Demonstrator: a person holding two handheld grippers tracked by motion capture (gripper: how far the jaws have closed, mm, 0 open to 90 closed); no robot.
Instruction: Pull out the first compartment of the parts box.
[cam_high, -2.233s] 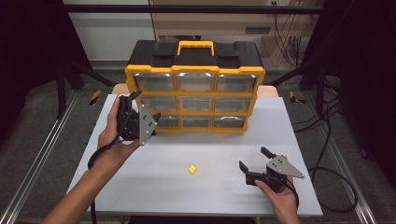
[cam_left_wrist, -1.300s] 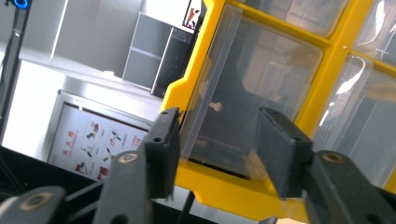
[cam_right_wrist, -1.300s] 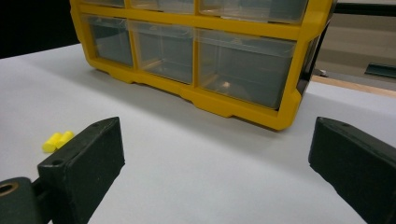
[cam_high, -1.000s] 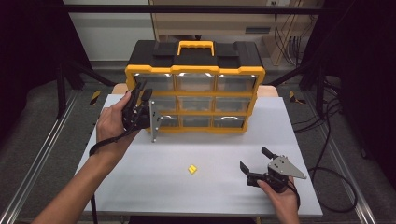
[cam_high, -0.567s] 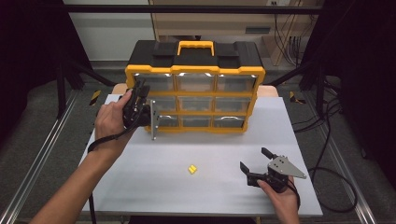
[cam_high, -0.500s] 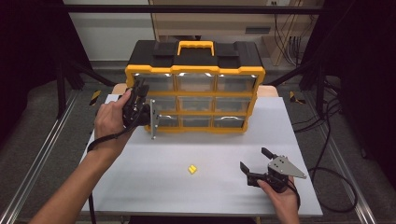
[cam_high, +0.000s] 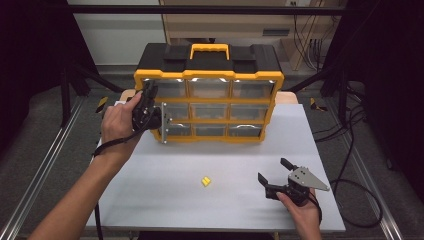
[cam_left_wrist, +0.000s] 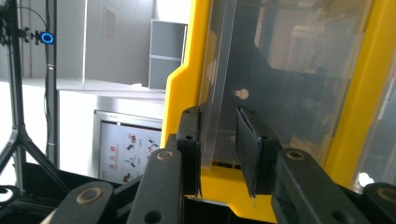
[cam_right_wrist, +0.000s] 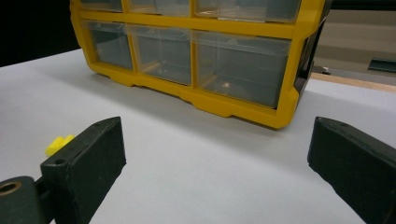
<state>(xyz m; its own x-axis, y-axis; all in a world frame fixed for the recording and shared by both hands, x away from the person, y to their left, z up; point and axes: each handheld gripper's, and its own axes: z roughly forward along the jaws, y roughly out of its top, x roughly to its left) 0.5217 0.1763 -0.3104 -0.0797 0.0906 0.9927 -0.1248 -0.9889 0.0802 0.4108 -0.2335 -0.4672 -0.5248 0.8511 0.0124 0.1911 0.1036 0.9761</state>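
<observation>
Drawer (cam_high: 176, 129) of the yellow organiser (cam_high: 207, 95) lies straight ahead of the left tool (cam_left_wrist: 219, 140), jaws just closing astride its clear handle lip, unclamped; right tool (cam_high: 272, 182) rests released.

The drawer cabinet (cam_high: 209, 95) stands across the far half of the tabletop (cam_high: 165, 200) and blocks any straight pass toward the back; strips of bare surface run past its left and right ends. At the cabinet's left column the left gripper (cam_high: 161, 121) occupies the front, its fingers (cam_left_wrist: 250, 144) having just been closing around a clear drawer's tab (cam_left_wrist: 212, 116). In front of the cabinet the surface lies open, broken by a small yellow piece (cam_high: 205, 181) near the middle. Well to the right of the cabinet's front, near the tabletop's near edge, the right gripper (cam_high: 274, 176) sits with fingers spread.
</observation>
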